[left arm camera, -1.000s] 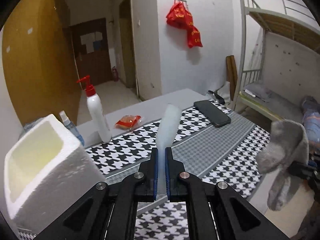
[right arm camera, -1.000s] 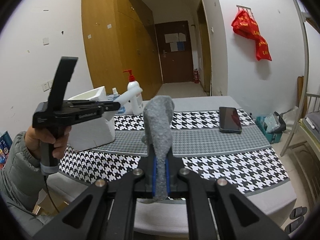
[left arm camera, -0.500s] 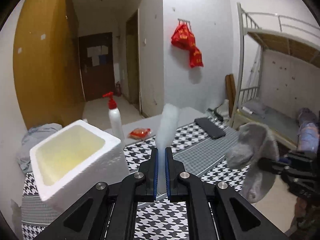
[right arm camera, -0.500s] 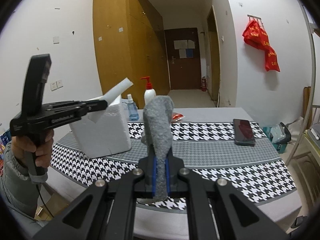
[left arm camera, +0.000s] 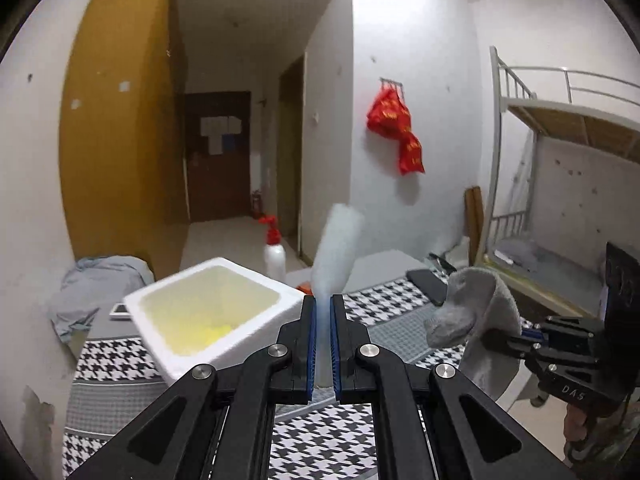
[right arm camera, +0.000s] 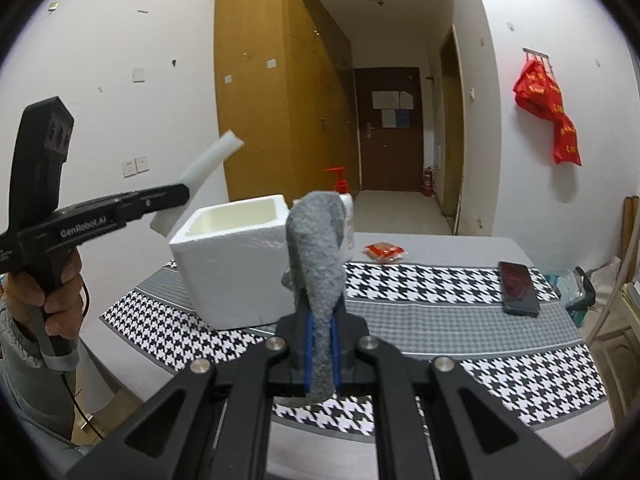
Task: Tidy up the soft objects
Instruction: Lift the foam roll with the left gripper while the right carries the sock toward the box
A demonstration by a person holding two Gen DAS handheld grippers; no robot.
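Note:
My left gripper [left arm camera: 323,344] is shut on a white foam strip [left arm camera: 336,252] that sticks up and forward, held in the air near the open white foam box [left arm camera: 212,316]. In the right wrist view the strip [right arm camera: 208,164] is up left of the box [right arm camera: 232,268]. My right gripper [right arm camera: 322,354] is shut on a grey sock [right arm camera: 318,252], raised above the table's front part. The sock also shows at the right of the left wrist view [left arm camera: 476,316].
The table has a houndstooth cloth [right arm camera: 440,312]. On it lie a black phone [right arm camera: 518,288], a red packet [right arm camera: 384,251] and a red-topped pump bottle [left arm camera: 274,256]. A grey cloth heap [left arm camera: 96,288] lies far left. A bunk bed [left arm camera: 560,184] stands right.
My left gripper has risen and swung left with the foam strip, so the box now sits below and ahead of it. My right gripper moved toward the box with the sock.

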